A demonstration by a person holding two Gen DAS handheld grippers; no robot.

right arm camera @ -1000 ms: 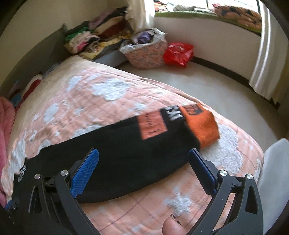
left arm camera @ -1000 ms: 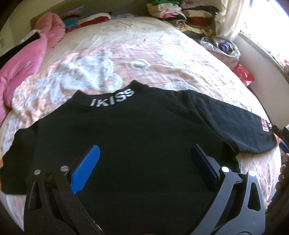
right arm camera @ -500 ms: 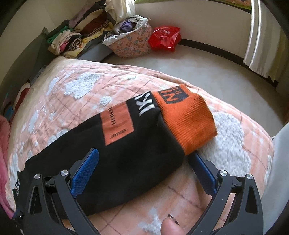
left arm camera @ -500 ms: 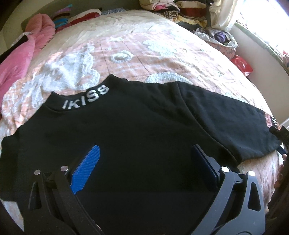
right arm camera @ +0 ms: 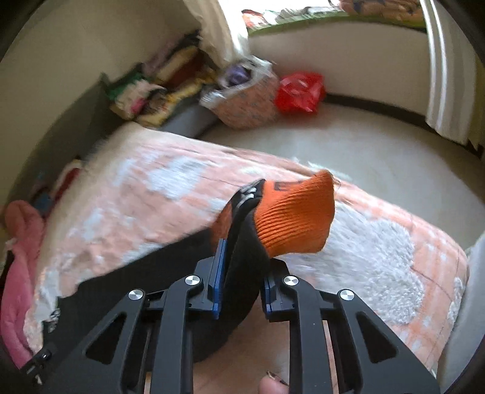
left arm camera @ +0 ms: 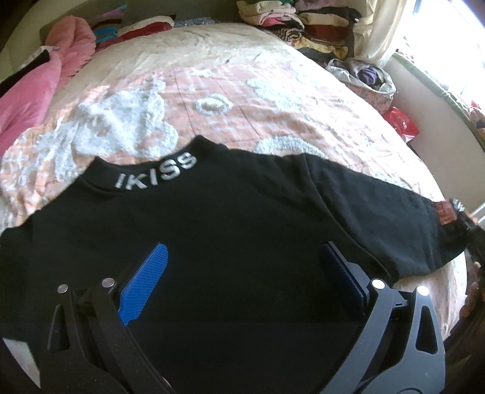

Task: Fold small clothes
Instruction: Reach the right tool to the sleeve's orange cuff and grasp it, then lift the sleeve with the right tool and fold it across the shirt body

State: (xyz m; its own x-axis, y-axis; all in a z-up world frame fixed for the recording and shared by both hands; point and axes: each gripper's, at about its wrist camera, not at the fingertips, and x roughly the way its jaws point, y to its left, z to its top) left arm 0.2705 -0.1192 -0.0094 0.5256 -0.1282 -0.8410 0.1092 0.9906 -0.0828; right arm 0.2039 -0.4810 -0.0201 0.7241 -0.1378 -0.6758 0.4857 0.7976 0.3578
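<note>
A small black sweater [left arm camera: 230, 230] with "IKISS" in white on its collar [left arm camera: 157, 174] lies flat on the bed, its right sleeve [left arm camera: 379, 224] stretched out to the right. My left gripper [left arm camera: 242, 272] is open and hovers low over the sweater's body. My right gripper [right arm camera: 242, 272] is shut on the end of that sleeve [right arm camera: 245, 260], just behind its orange ribbed cuff [right arm camera: 294, 221], and lifts it off the bed.
The bed has a pink and white tufted cover [left arm camera: 218, 91]. Pink bedding [left arm camera: 33, 88] lies at the left. Stacked clothes [left arm camera: 306, 21], a filled floral bag [right arm camera: 245, 97] and a red bag [right arm camera: 300, 91] sit beyond the bed by the wall.
My right gripper has shut on the sleeve end behind the orange cuff and raised it. My left gripper stays open and has drifted a little over the sweater.
</note>
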